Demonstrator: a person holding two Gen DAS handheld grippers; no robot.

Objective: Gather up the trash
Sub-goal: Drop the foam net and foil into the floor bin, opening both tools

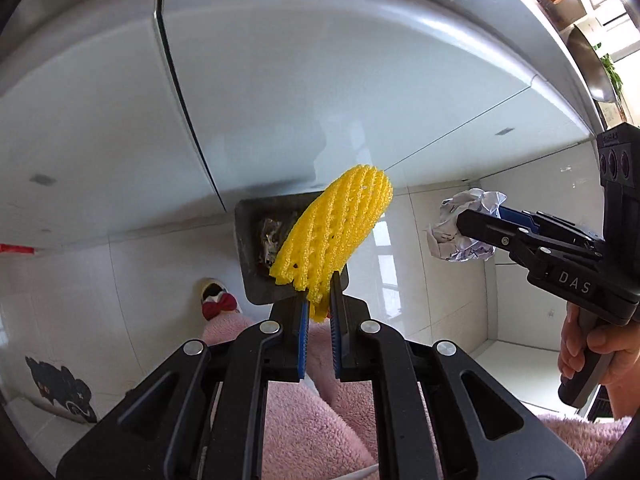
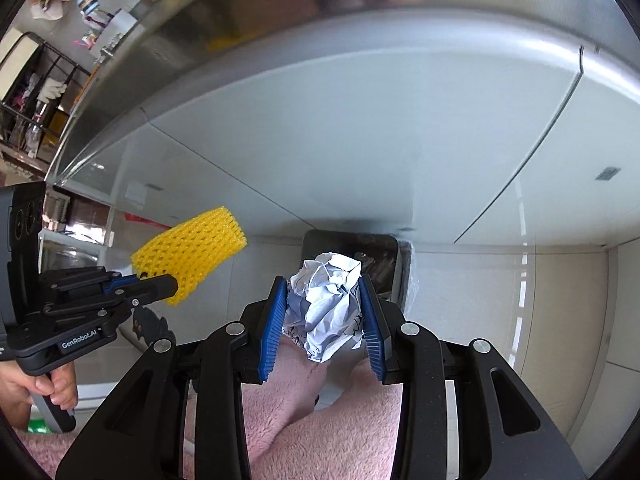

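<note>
My left gripper (image 1: 319,296) is shut on a yellow foam net sleeve (image 1: 334,236) and holds it in the air over a dark grey trash bin (image 1: 250,252) on the floor. The bin holds some crumpled trash (image 1: 270,240). My right gripper (image 2: 323,280) is shut on a crumpled white paper ball (image 2: 326,308), also above the bin (image 2: 386,256). The right gripper (image 1: 480,224) with the paper ball (image 1: 464,228) shows at the right of the left wrist view. The left gripper (image 2: 170,282) with the net sleeve (image 2: 192,252) shows at the left of the right wrist view.
White cabinet doors (image 1: 280,100) under a steel counter edge (image 1: 520,32) stand behind the bin. The floor is white tile (image 1: 440,280). The person's pink fleece legs (image 1: 312,432) and a slipper with a red bow (image 1: 216,300) are below the grippers.
</note>
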